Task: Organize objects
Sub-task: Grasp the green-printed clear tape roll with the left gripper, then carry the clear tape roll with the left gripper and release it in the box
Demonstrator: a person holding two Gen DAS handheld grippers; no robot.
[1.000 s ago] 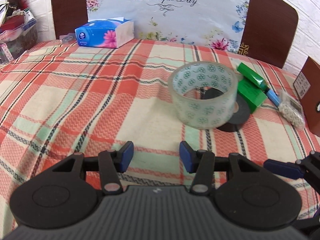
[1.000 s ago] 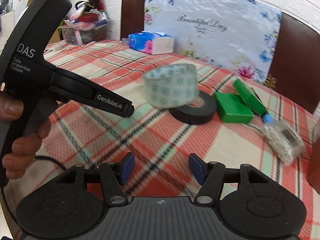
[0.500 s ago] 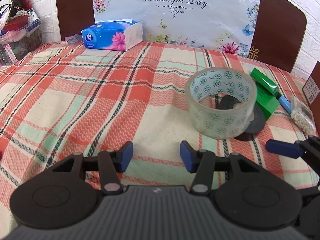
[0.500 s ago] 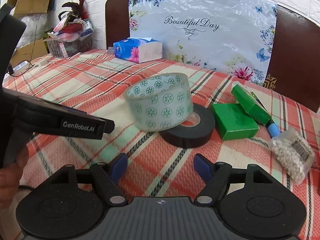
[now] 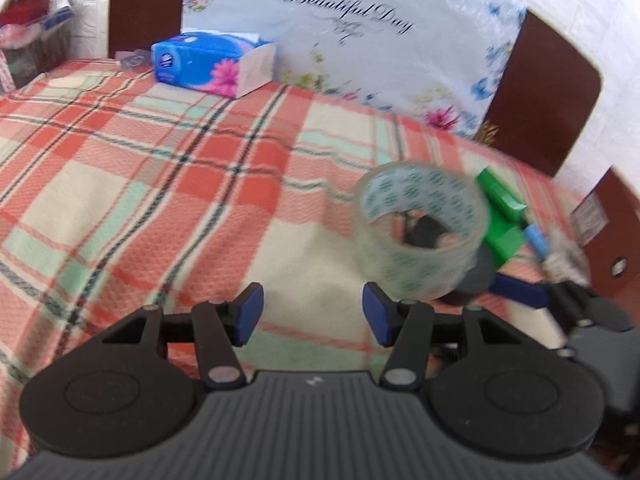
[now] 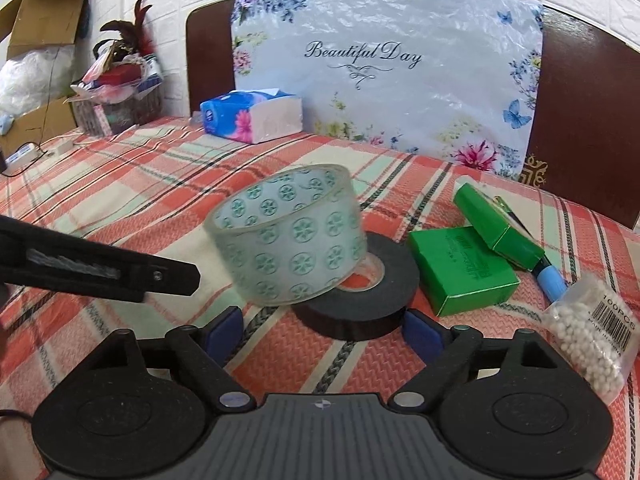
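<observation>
A clear tape roll with green flower print (image 6: 290,240) leans tilted on a black tape roll (image 6: 360,300) on the plaid tablecloth. It also shows in the left wrist view (image 5: 420,232). Two green boxes (image 6: 464,268), a blue-capped pen (image 6: 550,284) and a bag of white beads (image 6: 596,344) lie to the right. My right gripper (image 6: 322,330) is open, its fingers on either side of the black roll's near edge. My left gripper (image 5: 312,312) is open and empty, left of the clear roll.
A blue tissue box (image 6: 252,116) sits at the back by a floral "Beautiful Day" board (image 6: 384,72). A basket of clutter (image 6: 116,100) stands far left. A brown box (image 5: 612,236) stands at the right edge. Chair backs rise behind the table.
My right gripper has moved forward to the tape rolls and opened wider. The left gripper has shifted and its view is now blurred. The tapes have not moved.
</observation>
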